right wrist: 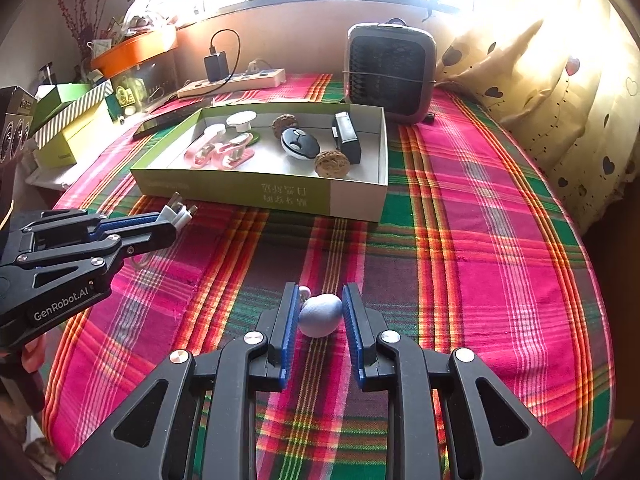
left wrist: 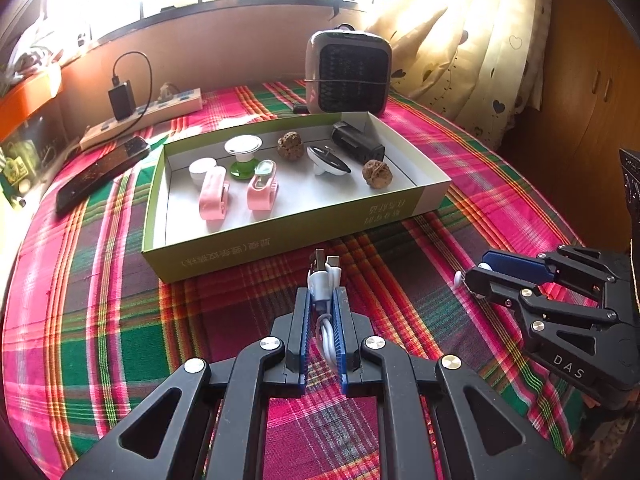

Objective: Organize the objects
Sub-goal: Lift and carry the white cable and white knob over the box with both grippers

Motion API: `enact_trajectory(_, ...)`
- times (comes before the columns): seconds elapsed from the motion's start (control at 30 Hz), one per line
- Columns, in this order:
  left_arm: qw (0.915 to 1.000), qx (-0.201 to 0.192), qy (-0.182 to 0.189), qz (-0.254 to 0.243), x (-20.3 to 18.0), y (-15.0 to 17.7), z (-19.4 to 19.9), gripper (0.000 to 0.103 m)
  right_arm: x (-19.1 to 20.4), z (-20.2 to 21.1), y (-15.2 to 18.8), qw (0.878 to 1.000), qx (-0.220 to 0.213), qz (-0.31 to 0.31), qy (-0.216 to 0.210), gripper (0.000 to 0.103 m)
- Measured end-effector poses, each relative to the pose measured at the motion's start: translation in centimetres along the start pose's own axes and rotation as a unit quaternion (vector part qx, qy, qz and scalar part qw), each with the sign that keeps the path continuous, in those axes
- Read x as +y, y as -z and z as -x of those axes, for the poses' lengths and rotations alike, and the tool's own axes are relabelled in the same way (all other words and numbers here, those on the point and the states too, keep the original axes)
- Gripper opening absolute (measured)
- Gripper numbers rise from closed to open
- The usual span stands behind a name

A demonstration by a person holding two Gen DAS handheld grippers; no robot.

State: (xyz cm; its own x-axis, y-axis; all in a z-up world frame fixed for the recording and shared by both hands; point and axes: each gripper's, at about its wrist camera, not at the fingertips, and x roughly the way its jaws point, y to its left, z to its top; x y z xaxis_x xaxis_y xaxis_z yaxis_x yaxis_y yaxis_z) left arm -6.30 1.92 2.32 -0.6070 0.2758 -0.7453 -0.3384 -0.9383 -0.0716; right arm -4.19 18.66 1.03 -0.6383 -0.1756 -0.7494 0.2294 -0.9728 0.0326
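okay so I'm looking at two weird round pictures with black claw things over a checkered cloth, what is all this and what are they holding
These are two hand-held grabbing tools, each carrying a wide-angle camera that looks along its jaws. One picture comes from the left gripper, the other from the right gripper. The left's jaws are shut on a coiled white charging cable; the right's grip a pale egg-shaped object. Beyond them, on the plaid cloth, sits a shallow green box of small items, including pink clips and walnuts, with a small heater behind.

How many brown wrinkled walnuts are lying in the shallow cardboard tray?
2. One brown wrinkled walnut lies near the right end of the shallow cardboard tray, in front of a black box. The other lies mid-tray toward the back wall. None seems hidden.
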Motion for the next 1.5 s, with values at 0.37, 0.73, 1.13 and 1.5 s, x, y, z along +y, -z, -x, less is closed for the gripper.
enact_trajectory(0.37, 1.0, 0.004, 0.005, 0.004, 0.3, 0.3, -0.2, 0.01, 0.5, -0.9, 0.5, 1.0, 0.022, 0.007, 0.018, 0.025)
enact_trajectory(0.73, 0.9999, 0.008, 0.008, 0.008, 0.5, 0.5, -0.4, 0.009, 0.5, -1.7, -0.2, 1.0, 0.024, 0.009, 0.015, 0.046)
enact_trajectory(1.13, 0.9998, 0.017, 0.009, 0.01, 0.7, 0.5, -0.9, 0.01, 0.4, -2.4, -1.0, 1.0, 0.022, 0.004, 0.01, 0.037)
enact_trajectory(1.5, 0.9999, 0.012, 0.008, 0.009, 0.6, 0.3, -0.6, 0.01, 0.5, -1.9, -1.2, 1.0, 0.013, 0.005, 0.009, 0.033)
